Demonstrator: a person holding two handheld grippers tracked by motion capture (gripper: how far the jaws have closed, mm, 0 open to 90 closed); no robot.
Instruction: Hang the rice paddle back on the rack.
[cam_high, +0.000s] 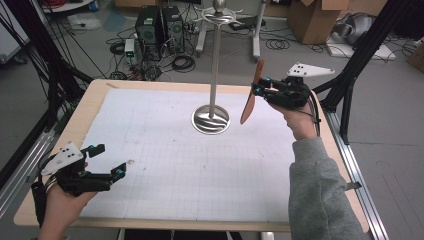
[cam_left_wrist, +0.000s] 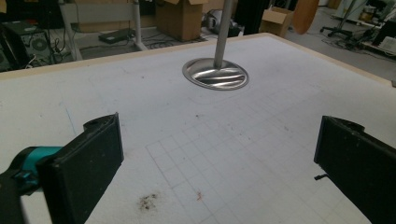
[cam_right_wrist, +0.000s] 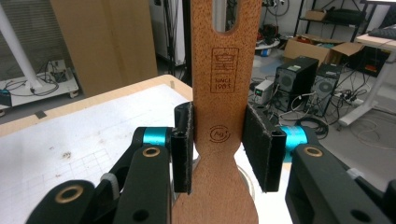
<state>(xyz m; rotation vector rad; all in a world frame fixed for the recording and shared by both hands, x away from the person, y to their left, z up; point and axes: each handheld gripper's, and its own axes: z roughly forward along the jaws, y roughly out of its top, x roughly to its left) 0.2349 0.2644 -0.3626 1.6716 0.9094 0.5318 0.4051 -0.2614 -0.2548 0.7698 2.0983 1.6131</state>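
Note:
A wooden spatula (cam_high: 251, 95) hangs upright above the table's right side, a little right of the metal stand (cam_high: 215, 60). My right gripper (cam_high: 258, 89) is shut on it at the narrow neck. In the right gripper view the spatula (cam_right_wrist: 224, 70) rises between both pads, its slotted handle end at the top. The stand has a round shiny base (cam_high: 211, 120) on the white grid mat and hooks at its top. My left gripper (cam_high: 109, 160) hovers open near the front left corner. In the left gripper view its jaws (cam_left_wrist: 219, 158) stand wide apart over bare mat, facing the stand base (cam_left_wrist: 215, 74).
The wooden table edge (cam_high: 95, 100) frames the white mat. A dark smudge (cam_left_wrist: 148, 201) marks the mat near my left gripper. Behind the table lie computer towers (cam_high: 159, 30), cables and cardboard boxes (cam_high: 312, 20). Black frame struts (cam_high: 362, 55) stand to the right.

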